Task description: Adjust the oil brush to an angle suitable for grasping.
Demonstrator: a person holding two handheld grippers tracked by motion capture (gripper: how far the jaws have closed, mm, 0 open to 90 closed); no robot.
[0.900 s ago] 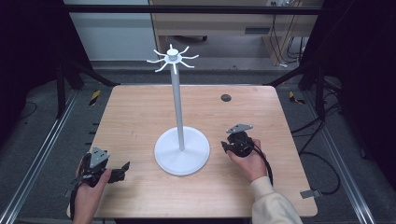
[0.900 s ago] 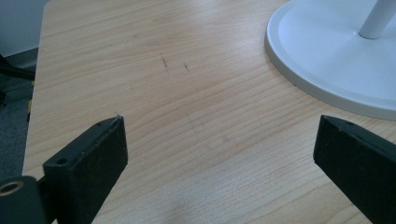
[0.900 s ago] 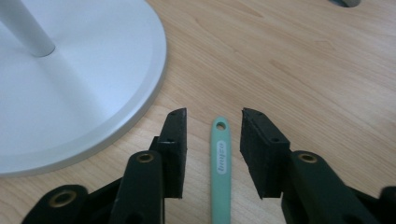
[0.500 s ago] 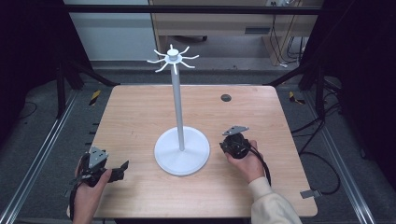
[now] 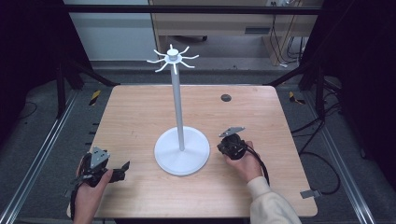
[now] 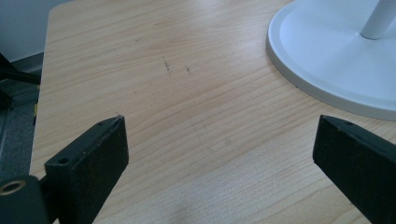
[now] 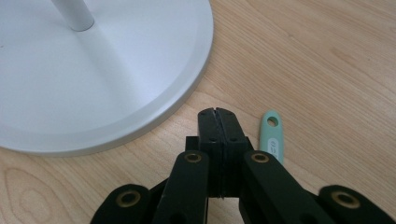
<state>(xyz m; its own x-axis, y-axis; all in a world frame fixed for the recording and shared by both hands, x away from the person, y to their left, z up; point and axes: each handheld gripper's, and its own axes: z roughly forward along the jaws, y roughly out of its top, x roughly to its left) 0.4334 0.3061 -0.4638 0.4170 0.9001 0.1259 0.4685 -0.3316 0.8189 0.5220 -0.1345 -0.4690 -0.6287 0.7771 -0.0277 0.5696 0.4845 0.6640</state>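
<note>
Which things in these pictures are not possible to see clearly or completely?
- Mint tag, right gripper view: its lower end is hidden behind the right gripper, whose jaws are pressed shut; its print is too small to read.
- White stand, both gripper views: the pole and part of the base are cut off by the frame edge.
- Dark round spot on the table, high view: too small to identify.

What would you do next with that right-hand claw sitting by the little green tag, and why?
Probably open the right gripper first. Its jaws are pressed shut on nothing, and the mint-green tag lies flat on the table just beside them, near the white stand's base. Shut jaws can't take hold of it.
</note>
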